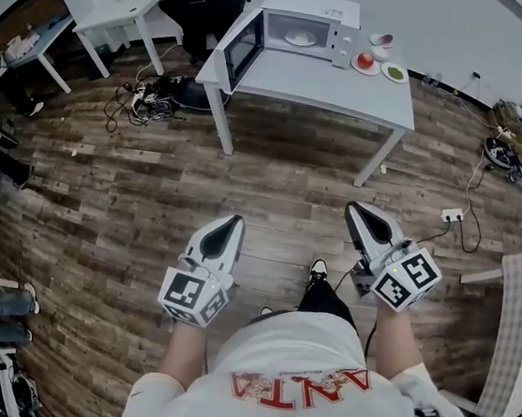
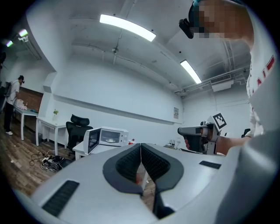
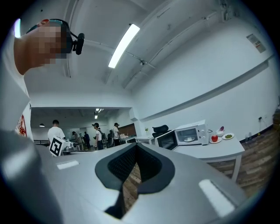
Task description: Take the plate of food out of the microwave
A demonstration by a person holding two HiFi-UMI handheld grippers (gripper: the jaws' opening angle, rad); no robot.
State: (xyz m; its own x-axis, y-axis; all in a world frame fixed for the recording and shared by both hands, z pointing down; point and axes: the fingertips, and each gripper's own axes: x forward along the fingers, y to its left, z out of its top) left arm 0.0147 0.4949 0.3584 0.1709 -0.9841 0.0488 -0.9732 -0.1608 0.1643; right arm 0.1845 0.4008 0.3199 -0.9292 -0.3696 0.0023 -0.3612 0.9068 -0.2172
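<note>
A white microwave (image 1: 302,29) stands on a white table (image 1: 332,87) across the room, its door (image 1: 245,48) swung open to the left. Inside lies a pale plate of food (image 1: 301,39); it also shows in the left gripper view (image 2: 113,140) and the right gripper view (image 3: 189,139). Both grippers hang close to my body, far from the table. My left gripper (image 1: 231,220) (image 2: 141,146) is shut with nothing in it. My right gripper (image 1: 355,210) (image 3: 136,146) is shut and empty too.
Right of the microwave sit a plate with a tomato (image 1: 365,63), a plate of greens (image 1: 395,73) and a small bowl (image 1: 381,43). A black office chair (image 1: 206,3) and tangled cables (image 1: 147,99) lie left of the table. A power strip (image 1: 451,215) lies on the wooden floor at the right.
</note>
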